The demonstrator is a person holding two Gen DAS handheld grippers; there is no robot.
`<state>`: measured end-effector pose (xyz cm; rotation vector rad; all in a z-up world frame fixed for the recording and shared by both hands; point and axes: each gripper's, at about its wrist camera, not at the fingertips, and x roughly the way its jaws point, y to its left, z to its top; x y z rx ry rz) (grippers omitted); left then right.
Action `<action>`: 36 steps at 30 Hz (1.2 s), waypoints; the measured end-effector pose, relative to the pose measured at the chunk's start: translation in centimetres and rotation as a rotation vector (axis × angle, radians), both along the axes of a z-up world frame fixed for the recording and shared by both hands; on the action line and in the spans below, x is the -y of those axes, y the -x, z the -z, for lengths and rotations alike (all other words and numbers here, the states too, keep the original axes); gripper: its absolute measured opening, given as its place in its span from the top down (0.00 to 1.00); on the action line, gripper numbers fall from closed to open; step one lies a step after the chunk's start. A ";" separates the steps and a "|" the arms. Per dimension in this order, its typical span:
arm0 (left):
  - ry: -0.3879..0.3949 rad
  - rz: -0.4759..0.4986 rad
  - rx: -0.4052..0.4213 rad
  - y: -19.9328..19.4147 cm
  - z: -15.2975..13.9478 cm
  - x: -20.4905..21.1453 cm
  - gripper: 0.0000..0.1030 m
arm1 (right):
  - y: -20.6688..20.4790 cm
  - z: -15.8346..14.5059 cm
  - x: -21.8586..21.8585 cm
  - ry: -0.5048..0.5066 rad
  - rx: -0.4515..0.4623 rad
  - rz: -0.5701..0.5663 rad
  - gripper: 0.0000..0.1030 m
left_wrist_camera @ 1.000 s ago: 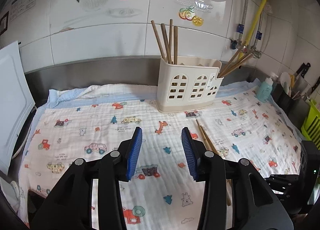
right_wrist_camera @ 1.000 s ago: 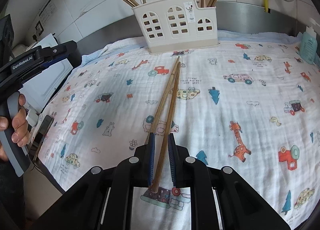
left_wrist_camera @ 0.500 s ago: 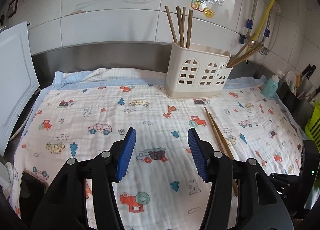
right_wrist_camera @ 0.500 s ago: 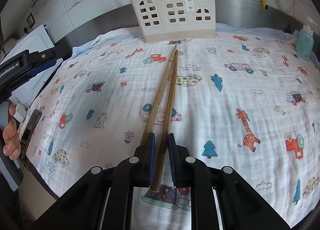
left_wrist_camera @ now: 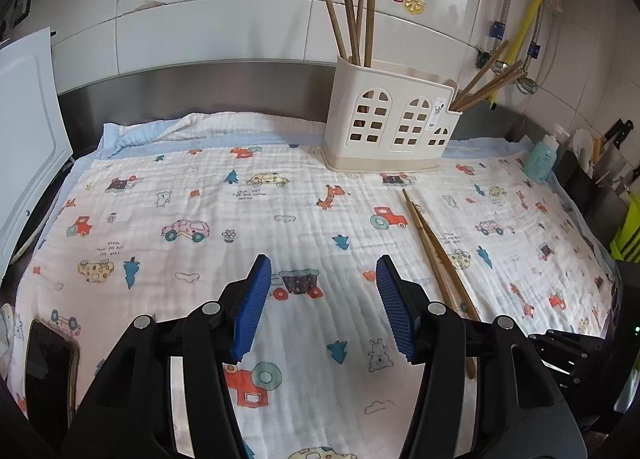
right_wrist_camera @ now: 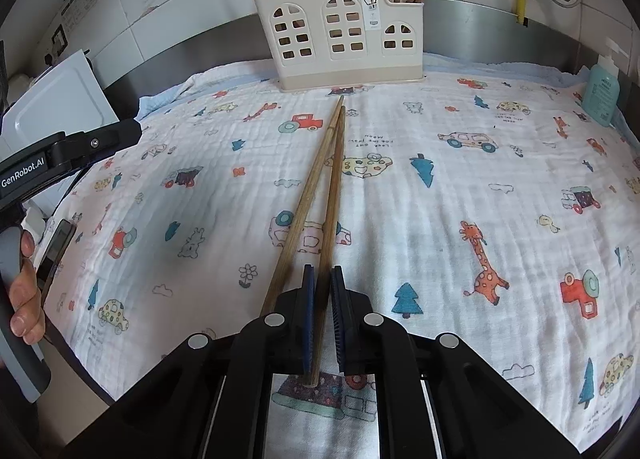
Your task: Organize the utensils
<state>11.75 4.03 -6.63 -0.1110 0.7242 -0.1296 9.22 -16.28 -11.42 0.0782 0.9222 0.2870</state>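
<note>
Chopsticks fill the cream plastic utensil holder with arched window cut-outs (right_wrist_camera: 340, 33), which stands upright at the back of the bench on the white muslin cloth printed with cars, trees and giraffes (left_wrist_camera: 200, 195). Its tall left compartment holds four brown wooden chopsticks (left_wrist_camera: 354, 25) standing nearly upright; its low right compartment holds a few more chopsticks (left_wrist_camera: 486, 81) leaning out to the right. Whether the middle compartment holds anything cannot be told, since its inside is hidden behind the front wall.

Two loose brown wooden chopsticks (right_wrist_camera: 326, 187) lie on the cloth in front of the holder, tips close together near its base. The right gripper (right_wrist_camera: 321, 319) has just been closing, and its blue pads are clamped on the thick end of the right-hand stick; the left-hand stick passes outside the left pad, and its end is hidden under the gripper body. The left gripper (left_wrist_camera: 320, 307) has its jaws well apart over bare cloth, with nothing between them.

A teal plastic bottle (right_wrist_camera: 600, 93) stands at the cloth's right edge. A white board (left_wrist_camera: 24, 127) at the left is cut off by the frame. A dark phone-like slab (left_wrist_camera: 52, 363) lies at the cloth's near left corner, partly hidden. A hand (right_wrist_camera: 24, 295) grips the left gripper's grey handle, only its fingers showing.
</note>
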 end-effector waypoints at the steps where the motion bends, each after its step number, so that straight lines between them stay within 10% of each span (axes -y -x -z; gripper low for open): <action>1: 0.002 0.000 -0.002 0.0 0.1 0.0 0.46 | 0.0 -0.1 0.1 0.004 0.005 0.000 0.92; 24: 0.052 0.177 -0.104 1.2 3.3 7.6 0.49 | 1.2 -6.3 5.1 0.031 0.220 -0.001 0.93; 36: 0.105 0.209 -0.177 0.1 5.6 10.5 0.81 | 0.9 -7.6 6.3 0.008 0.263 -0.008 0.93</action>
